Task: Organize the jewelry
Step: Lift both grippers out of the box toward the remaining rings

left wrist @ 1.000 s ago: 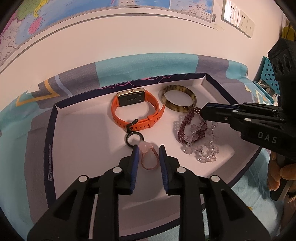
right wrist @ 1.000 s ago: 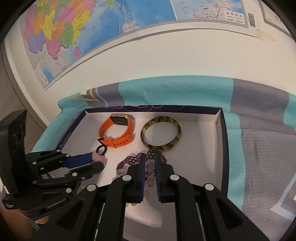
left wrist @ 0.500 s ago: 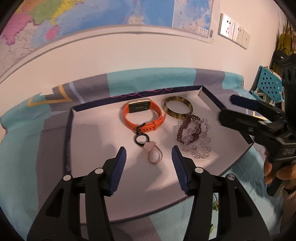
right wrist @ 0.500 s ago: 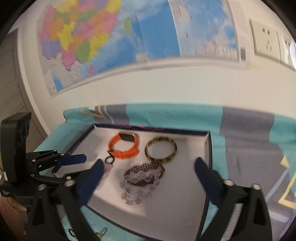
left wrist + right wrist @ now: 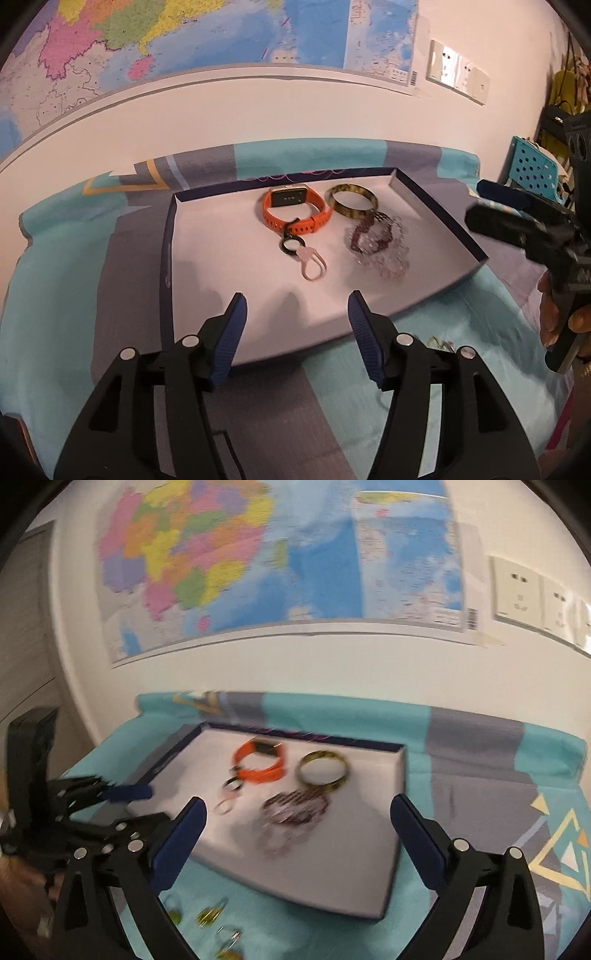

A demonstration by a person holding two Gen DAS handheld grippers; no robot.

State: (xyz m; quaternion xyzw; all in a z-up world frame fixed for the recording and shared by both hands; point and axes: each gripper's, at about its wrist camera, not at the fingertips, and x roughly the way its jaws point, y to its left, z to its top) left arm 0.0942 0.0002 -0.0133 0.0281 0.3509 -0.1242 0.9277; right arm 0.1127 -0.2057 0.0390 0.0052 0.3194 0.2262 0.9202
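A shallow white tray with a dark blue rim (image 5: 170, 258) (image 5: 400, 775) lies on the cloth. In it are an orange watch (image 5: 295, 210) (image 5: 260, 762), a mottled bangle (image 5: 352, 201) (image 5: 323, 771), a purple and clear bead pile (image 5: 376, 243) (image 5: 295, 808) and a black ring with a pink loop (image 5: 306, 258) (image 5: 229, 795). My left gripper (image 5: 295, 332) is open and empty, back over the tray's near edge. My right gripper (image 5: 297, 845) is open and empty above the tray's near side. Small gold pieces (image 5: 210, 917) lie on the cloth in front of the tray.
The tray rests on a teal and grey patterned cloth (image 5: 92, 295) against a white wall with a map (image 5: 258, 561) and sockets (image 5: 458, 75). A teal perforated crate (image 5: 535, 170) stands at the far right.
Both grippers let go, opened wide and drew back and up from the tray. The pink loop and the bead pile stay in the tray.
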